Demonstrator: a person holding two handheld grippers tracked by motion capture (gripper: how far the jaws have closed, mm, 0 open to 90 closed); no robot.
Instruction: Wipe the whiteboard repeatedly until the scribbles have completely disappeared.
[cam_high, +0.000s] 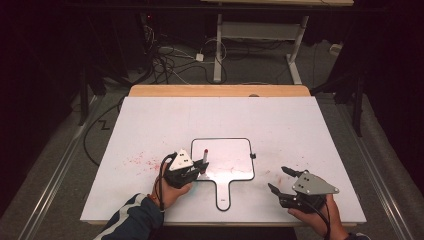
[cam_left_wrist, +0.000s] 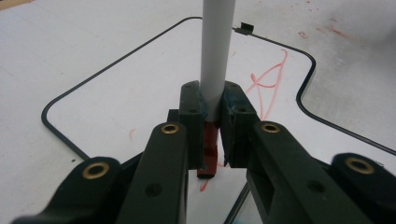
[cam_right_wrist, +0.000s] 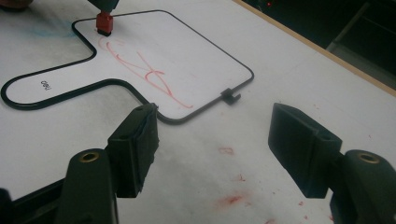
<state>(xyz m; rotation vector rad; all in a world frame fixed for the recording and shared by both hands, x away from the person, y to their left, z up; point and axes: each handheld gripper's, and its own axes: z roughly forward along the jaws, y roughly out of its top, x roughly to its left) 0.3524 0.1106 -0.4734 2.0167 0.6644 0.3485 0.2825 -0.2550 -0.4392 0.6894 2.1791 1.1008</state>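
A small handled whiteboard (cam_high: 231, 152) with a black rim lies flat on the white table (cam_high: 165, 120). My left gripper (cam_high: 202, 167) is at the board's near left corner, shut on a white-barrelled marker (cam_high: 205, 156) that stands nearly upright. In the left gripper view the marker (cam_left_wrist: 217, 46) rises between the jaws (cam_left_wrist: 212, 100), with its red end down on the whiteboard (cam_left_wrist: 140, 84). Red scribbled lines (cam_left_wrist: 271, 79) cross the board. My right gripper (cam_high: 276, 178) rests open near the table's front right. Nothing lies between its jaws (cam_right_wrist: 217, 135), which face the whiteboard (cam_right_wrist: 187, 51) and the marker's red end (cam_right_wrist: 104, 22).
A small black clip (cam_high: 253, 156) sits on the board's right edge. Red smears (cam_high: 140, 161) stain the table left of the board, and more red smears (cam_right_wrist: 231, 199) lie in front of my right gripper. A wooden edge (cam_high: 220, 90) runs along the far side; cables and desk legs lie beyond.
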